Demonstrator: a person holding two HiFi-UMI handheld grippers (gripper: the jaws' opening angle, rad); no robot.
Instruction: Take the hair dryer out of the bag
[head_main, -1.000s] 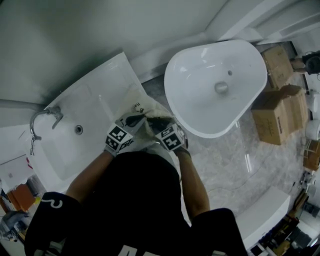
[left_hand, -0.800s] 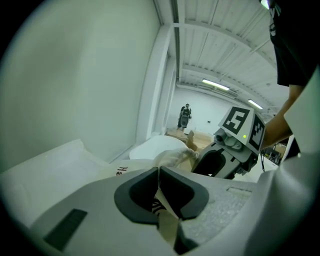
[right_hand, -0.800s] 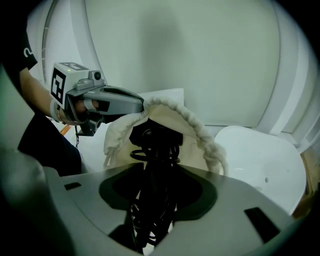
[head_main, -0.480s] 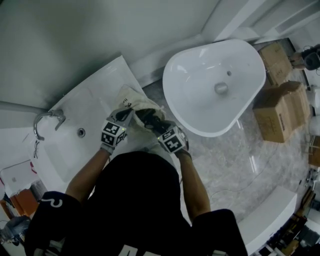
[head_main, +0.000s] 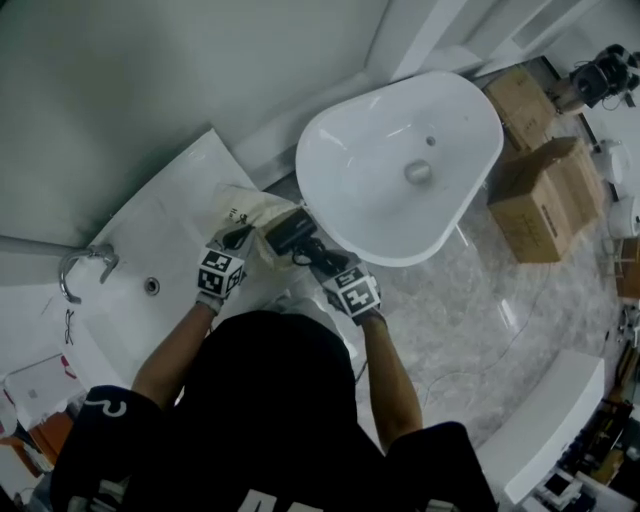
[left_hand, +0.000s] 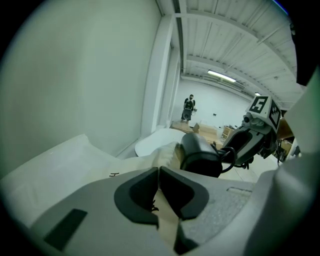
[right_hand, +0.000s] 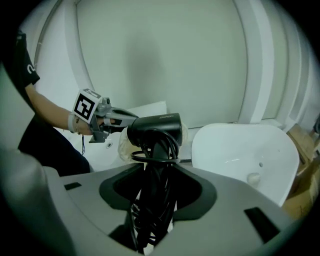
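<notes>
So, hair dryer (head_main: 290, 232): black, cord wound round the handle. A second ago it was tucked inside the bag (head_main: 243, 208); now its head is mostly clear and has slid toward the oval basin (head_main: 350, 170).
bag: cream cloth lying on the sink (head_main: 170, 220) ledge, mouth slack right by the dryer's back end. It may be touching, hard to tell.
right gripper (head_main: 314, 256): jaws clamped on the handle and cord bundle, drawn back and up a bit.
left gripper (head_main: 237, 239): jaws pressed together on a pinch of bag cloth, barely budged, pinning it down.
what it means: pretty much there; I'd guess one more short pull gets it fully free.
around: tap (head_main: 85, 265) far left, cardboard boxes (head_main: 535, 210) past the basin.
</notes>
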